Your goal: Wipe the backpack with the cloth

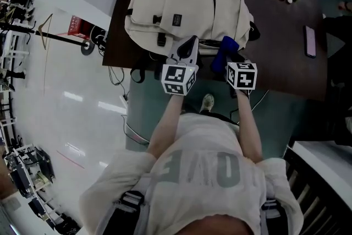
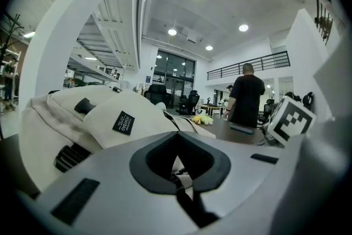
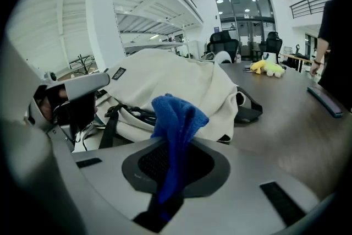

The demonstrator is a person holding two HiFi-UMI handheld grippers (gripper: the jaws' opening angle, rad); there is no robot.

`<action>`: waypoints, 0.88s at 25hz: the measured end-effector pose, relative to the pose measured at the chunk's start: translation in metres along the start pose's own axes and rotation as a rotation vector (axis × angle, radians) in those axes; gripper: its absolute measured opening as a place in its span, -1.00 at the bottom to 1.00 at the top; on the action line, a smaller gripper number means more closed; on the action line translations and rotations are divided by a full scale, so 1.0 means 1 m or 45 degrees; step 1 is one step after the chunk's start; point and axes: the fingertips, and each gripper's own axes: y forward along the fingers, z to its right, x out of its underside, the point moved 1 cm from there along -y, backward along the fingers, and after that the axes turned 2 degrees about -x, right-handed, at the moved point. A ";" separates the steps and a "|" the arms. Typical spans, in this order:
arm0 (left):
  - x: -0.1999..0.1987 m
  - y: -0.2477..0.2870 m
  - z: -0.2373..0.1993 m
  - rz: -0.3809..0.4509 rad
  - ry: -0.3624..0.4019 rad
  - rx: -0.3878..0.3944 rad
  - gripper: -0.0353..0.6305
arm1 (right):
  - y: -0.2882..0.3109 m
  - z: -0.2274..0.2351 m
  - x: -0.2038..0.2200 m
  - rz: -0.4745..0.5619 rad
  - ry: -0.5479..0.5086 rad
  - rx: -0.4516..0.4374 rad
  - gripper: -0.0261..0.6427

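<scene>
Blue cloth (image 3: pixel 177 129) in right hand-held gripper (image 3: pixel 168 190) (backpack (image 3: pixel 181 77) beyond)

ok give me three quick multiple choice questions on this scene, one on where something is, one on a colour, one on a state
1. Where does the backpack lie?
A. on the floor
B. on the dark table
C. on a chair

2. What colour is the cloth?
A. blue
B. red
C. white

3. How does the right gripper stand?
A. open, with nothing in it
B. shut on the cloth
C. shut, with nothing in it

Answers:
1 B, since the head view shows the backpack flat on the dark tabletop.
2 A, since the cloth is bright blue in both the head view and the right gripper view.
3 B, since the right gripper view shows the jaws together with the cloth pinched between them and standing up out of them.
</scene>
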 end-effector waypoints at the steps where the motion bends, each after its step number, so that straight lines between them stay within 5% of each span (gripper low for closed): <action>1: 0.002 0.000 0.002 -0.005 0.001 0.001 -0.88 | -0.001 0.004 0.001 0.001 0.004 0.007 -0.78; 10: 0.004 0.001 0.005 -0.017 -0.005 -0.019 -0.88 | -0.011 0.037 0.006 0.007 0.046 0.095 -0.78; 22: -0.012 0.036 0.033 -0.002 -0.010 0.102 -0.88 | -0.010 0.053 0.014 -0.014 0.130 0.130 -0.78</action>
